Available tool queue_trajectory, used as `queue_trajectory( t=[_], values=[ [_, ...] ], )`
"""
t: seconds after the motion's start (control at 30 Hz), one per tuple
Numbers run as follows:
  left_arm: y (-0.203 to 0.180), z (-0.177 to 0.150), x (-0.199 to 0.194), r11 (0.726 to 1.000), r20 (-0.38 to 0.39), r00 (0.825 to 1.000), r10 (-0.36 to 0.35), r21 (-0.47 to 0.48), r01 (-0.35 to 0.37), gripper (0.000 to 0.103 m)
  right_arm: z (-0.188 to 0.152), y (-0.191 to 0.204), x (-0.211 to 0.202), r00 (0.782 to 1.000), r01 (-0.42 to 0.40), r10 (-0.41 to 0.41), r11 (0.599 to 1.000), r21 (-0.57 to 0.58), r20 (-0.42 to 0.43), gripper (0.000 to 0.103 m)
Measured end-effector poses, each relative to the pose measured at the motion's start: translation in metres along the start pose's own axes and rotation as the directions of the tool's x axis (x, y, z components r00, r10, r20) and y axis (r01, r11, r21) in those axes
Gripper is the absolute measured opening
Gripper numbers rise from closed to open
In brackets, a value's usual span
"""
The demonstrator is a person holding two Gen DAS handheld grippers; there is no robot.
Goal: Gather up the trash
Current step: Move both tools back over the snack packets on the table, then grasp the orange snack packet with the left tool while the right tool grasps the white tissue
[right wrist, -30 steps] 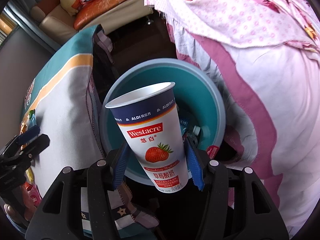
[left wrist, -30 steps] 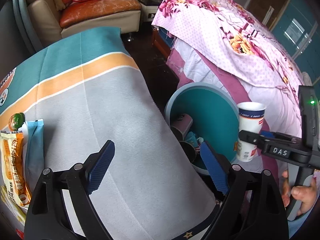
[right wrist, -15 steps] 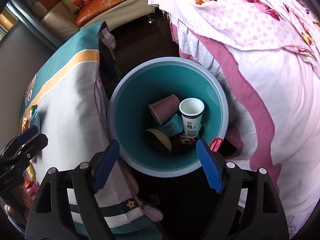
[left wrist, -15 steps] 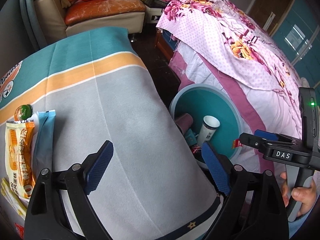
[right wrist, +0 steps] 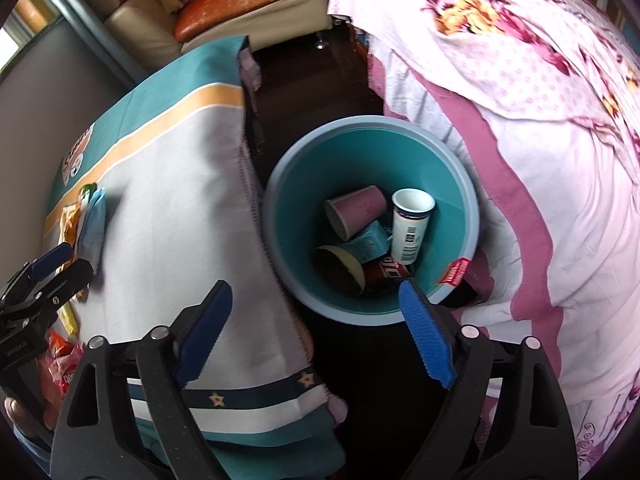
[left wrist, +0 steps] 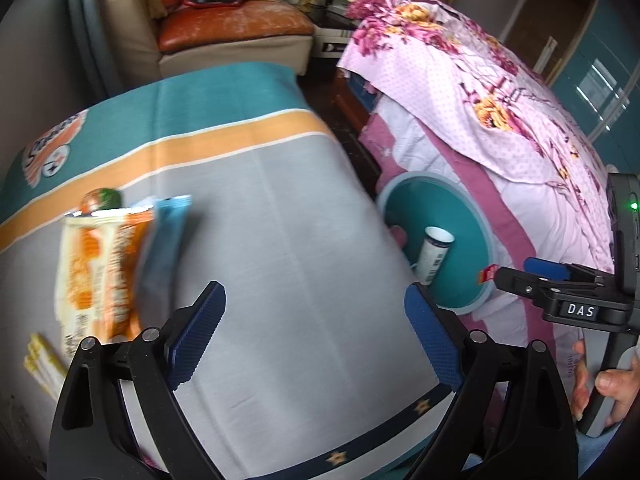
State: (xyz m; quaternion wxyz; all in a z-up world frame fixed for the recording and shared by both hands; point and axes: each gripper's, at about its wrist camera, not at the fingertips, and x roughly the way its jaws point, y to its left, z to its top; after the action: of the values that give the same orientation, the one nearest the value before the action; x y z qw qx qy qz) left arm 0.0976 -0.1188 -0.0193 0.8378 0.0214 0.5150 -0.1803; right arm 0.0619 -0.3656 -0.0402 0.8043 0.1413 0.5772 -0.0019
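Jaws of the right gripper (right wrist: 316, 336) stand wide apart with nothing between them. They have just been opening. Jaws of the left gripper (left wrist: 316, 336) are wide apart too, and empty, over the bench (left wrist: 300, 248) with its grey, orange and teal cloth.

Past the right jaws, down on the floor between the bench and the bed (right wrist: 560, 128), sits the teal bin (right wrist: 292, 184). The white yogurt cup (right wrist: 412, 226) stands inside it, leaning on a pink cup (right wrist: 356, 211) and other trash.

More trash waits on the bench, near the left jaws: an orange snack bag (left wrist: 100, 272), a blue packet (left wrist: 164, 240) right beside it and partly under it, and some yellow sticks (left wrist: 42, 360) near the edge. The picture is blurry there.

The snack bag looks light, thin and crinkly. It is probably a bit slippery and will bend when pinched. I think the best place to grab it is a flat edge or corner, with the jaws closing across the thin side.

A second ago the right jaws were squeezing the yogurt cup above the bin. Now the cup is down in the bin and the jaws have let go. Both views also show the bench and bin from farther away than before.
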Motion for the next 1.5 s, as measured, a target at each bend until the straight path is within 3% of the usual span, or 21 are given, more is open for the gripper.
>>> queue_trajectory(
  t=[0.3, 0.53, 0.93, 1.07, 1.17, 1.2, 1.27, 1.5],
  values=[
    [0.072, -0.007, -0.023, 0.992, 0.019, 0.994, 0.110, -0.067, -0.109, 0.092, -0.003, 0.059, 0.012, 0.999, -0.016, 0.012, 0.995, -0.101, -0.043, 0.082],
    [0.130, -0.012, -0.015, 0.974, -0.029, 0.983, 0.181, -0.134, -0.183, 0.092, -0.002, 0.092, 0.026, 0.996, -0.048, 0.037, 0.988, -0.144, -0.078, 0.082],
    [0.159, -0.018, 0.021, 0.970, -0.118, 0.978, 0.172, -0.154, -0.190, 0.092, 0.002, 0.110, 0.049, 0.991, -0.071, 0.052, 0.984, -0.161, -0.123, 0.082],
    [0.167, -0.017, 0.021, 0.968, -0.096, 0.988, 0.119, -0.210, -0.137, 0.091, 0.002, 0.111, 0.051, 0.990, -0.069, 0.048, 0.985, -0.160, -0.129, 0.082],
    [0.173, -0.016, 0.012, 0.967, -0.076, 0.992, 0.097, -0.231, -0.113, 0.078, 0.003, 0.114, 0.052, 0.990, -0.065, 0.044, 0.985, -0.163, -0.133, 0.082],
    [0.173, -0.017, 0.008, 0.967, -0.070, 0.993, 0.095, -0.232, -0.109, 0.068, 0.004, 0.116, 0.052, 0.990, -0.065, 0.043, 0.984, -0.165, -0.134, 0.082],
    [0.176, -0.016, -0.001, 0.968, -0.056, 0.995, 0.087, -0.231, -0.098, 0.059, 0.006, 0.122, 0.053, 0.990, -0.066, 0.043, 0.983, -0.172, -0.134, 0.082],
    [0.190, -0.019, -0.016, 0.971, -0.057, 0.995, 0.080, -0.222, -0.091, 0.061, 0.009, 0.152, 0.056, 0.989, -0.078, 0.048, 0.973, -0.217, -0.141, 0.082]
  ],
)
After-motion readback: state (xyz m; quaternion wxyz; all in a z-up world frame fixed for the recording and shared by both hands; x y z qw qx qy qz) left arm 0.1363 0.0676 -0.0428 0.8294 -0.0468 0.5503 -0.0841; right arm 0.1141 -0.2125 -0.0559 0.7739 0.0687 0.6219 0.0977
